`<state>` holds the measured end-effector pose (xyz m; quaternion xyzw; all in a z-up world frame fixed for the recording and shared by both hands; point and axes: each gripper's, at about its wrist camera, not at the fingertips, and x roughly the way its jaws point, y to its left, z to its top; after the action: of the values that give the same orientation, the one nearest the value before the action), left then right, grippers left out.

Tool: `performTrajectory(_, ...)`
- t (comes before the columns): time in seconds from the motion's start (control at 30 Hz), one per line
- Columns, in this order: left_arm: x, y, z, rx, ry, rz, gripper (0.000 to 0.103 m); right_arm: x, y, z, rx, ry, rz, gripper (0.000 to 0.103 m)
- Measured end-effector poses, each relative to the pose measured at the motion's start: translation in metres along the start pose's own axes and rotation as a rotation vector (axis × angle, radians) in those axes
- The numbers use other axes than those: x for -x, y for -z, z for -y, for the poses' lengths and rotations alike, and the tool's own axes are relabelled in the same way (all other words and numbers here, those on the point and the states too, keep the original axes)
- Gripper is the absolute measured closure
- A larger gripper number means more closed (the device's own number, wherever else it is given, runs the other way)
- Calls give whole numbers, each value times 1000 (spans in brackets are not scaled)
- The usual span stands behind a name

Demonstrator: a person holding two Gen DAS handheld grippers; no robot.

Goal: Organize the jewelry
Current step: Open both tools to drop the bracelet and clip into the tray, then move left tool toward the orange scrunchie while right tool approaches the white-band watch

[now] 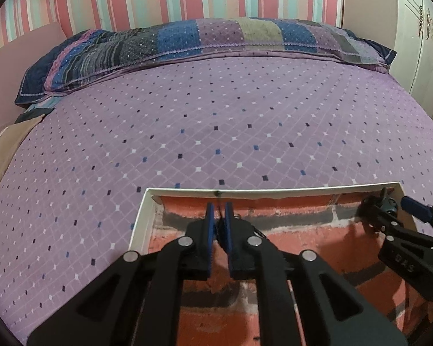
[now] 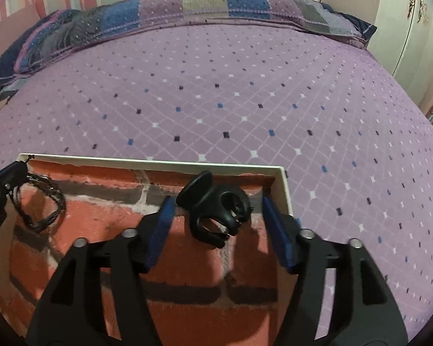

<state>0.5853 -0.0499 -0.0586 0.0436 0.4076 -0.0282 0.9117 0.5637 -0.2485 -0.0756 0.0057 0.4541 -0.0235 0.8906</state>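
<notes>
A shallow white box (image 1: 143, 216) lined with a red brick print lies on the bed; its rim shows in the right wrist view (image 2: 158, 162) too. My left gripper (image 1: 219, 216) is shut on a dark braided bracelet (image 2: 47, 210) near the box's far left corner, and the bracelet hangs down onto the lining. My right gripper (image 2: 216, 210) is open, with a black clip-like piece (image 2: 216, 210) lying between its fingers near the far right corner. That piece also shows in the left wrist view (image 1: 385, 204), beside the right gripper (image 1: 389, 210).
The box sits on a purple patterned bedspread (image 1: 216, 121). A long patchwork pillow (image 1: 187, 43) lies along the far edge under a striped wall. A white wardrobe (image 2: 412, 14) stands at the right.
</notes>
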Motion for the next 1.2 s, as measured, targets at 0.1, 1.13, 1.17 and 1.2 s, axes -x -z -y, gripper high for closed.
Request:
performTrajectory(0.1,19,-3,-3,13,-11,33,45,25,-3,7,7,-48,42,21)
performTrajectory(1.13,371,171,-103,97,-71,282,5,311,184,116,-98,61,300,4)
performTrajectory(1.17,372,179,-104,108,-64,277,5,313,193,119,-116,54,301,4)
performTrajectory(1.2,372,188,-104,122,-52,272,5,314,201,122,-130,51,298,4)
